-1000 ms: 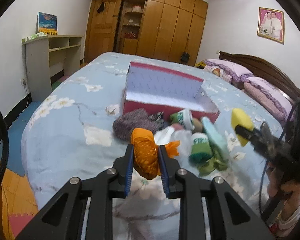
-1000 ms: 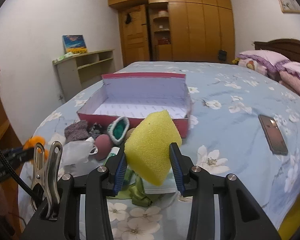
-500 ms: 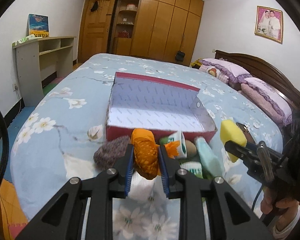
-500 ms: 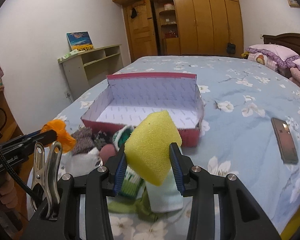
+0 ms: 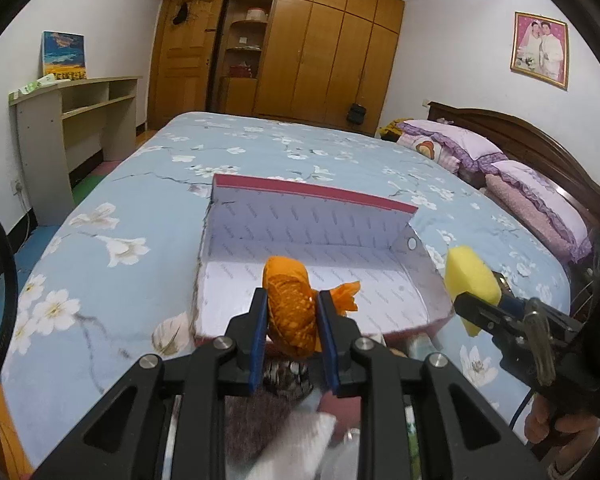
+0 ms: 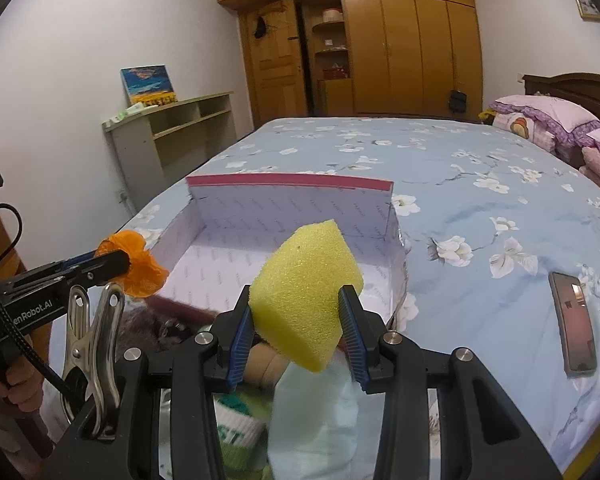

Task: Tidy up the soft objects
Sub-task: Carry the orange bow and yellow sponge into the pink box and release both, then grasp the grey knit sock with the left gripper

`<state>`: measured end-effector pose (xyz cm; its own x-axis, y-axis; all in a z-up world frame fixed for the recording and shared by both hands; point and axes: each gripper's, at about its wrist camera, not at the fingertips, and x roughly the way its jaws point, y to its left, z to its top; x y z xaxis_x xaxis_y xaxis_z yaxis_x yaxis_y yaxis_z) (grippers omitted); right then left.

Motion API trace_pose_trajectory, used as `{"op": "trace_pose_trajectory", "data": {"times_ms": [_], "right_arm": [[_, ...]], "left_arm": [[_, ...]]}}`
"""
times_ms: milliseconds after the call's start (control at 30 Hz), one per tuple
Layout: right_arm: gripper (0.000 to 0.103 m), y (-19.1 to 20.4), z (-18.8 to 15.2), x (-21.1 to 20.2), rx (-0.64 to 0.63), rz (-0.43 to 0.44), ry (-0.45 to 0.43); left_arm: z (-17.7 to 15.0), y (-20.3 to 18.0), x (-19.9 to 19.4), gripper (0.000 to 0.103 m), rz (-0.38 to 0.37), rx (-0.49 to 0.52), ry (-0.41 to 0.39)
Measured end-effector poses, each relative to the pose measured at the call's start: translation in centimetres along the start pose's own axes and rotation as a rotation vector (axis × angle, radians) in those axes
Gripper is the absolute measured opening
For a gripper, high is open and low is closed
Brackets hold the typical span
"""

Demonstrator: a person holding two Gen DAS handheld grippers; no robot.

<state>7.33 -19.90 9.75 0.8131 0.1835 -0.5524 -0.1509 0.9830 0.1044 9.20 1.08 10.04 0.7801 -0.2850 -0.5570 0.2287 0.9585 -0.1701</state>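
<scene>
both grippers have come forward since the earlier frames, from the heap of soft things at the bed's near edge to the near rim of the box (image 5: pixel 312 236), which now fills more of each view; neither grip has changed.

the left gripper (image 5: pixel 294 322) is clamped tight on an orange mesh ball (image 5: pixel 290 312), which sticks up between its blue pads and hangs over the box's near left corner. in the right wrist view the ball (image 6: pixel 138 264) shows at the left, just short of the box's left wall. below this gripper the heap is mostly hidden by its arms; only a grey knit piece (image 5: pixel 256 408) and something white and blurred can be made out.

the box (image 6: pixel 288 216) sits open on the bed (image 6: pixel 480 184), white floor bare.

the right gripper (image 6: pixel 298 322) is partly closed on a yellow sponge (image 6: pixel 306 296), pads pressing both its sides, over the box's near right corner. in the left wrist view the sponge (image 5: pixel 470 278) is just off the box's right wall. under it a pale blue cloth (image 6: pixel 316 420) and a green-and-white roll (image 6: pixel 236 428) are cut off by the gripper. a phone (image 6: pixel 574 328) lies on the bed well to the right.
</scene>
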Motion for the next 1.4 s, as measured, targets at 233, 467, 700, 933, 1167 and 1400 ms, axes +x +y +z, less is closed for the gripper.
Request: {"op": "trace_pose_trajectory", "data": {"times_ms": [233,467,700,933,1167,1400], "right_arm": [[0.042,-0.6,0.4,2.3,0.01,-0.077,0.025],[0.042,-1.1,0.7,4.7,0.003,-0.14,0.055],[0.042,-1.9,0.7,6.6,0.004,-0.133,0.082],[0.043,-3.1,-0.1,7.3,0.059,-0.106,0.114],[0.054,-3.1,-0.4,6.9,0.074,-0.067,0.093],[0.057,-2.9,-0.6,6.0,0.073,-0.052,0.055]], "left_arm": [[0.5,0.5,4.1,0.025,0.006,0.029,0.007],[-0.1,1.1,7.0,0.025,0.026,0.034,0.043],[-0.5,1.4,7.8,0.026,0.05,0.02,0.059],[-0.5,1.2,7.6,0.053,0.061,0.005,0.071],[-0.5,1.1,6.9,0.062,0.076,-0.011,0.068],[-0.8,1.1,5.9,0.062,0.074,-0.016,0.068]]}}
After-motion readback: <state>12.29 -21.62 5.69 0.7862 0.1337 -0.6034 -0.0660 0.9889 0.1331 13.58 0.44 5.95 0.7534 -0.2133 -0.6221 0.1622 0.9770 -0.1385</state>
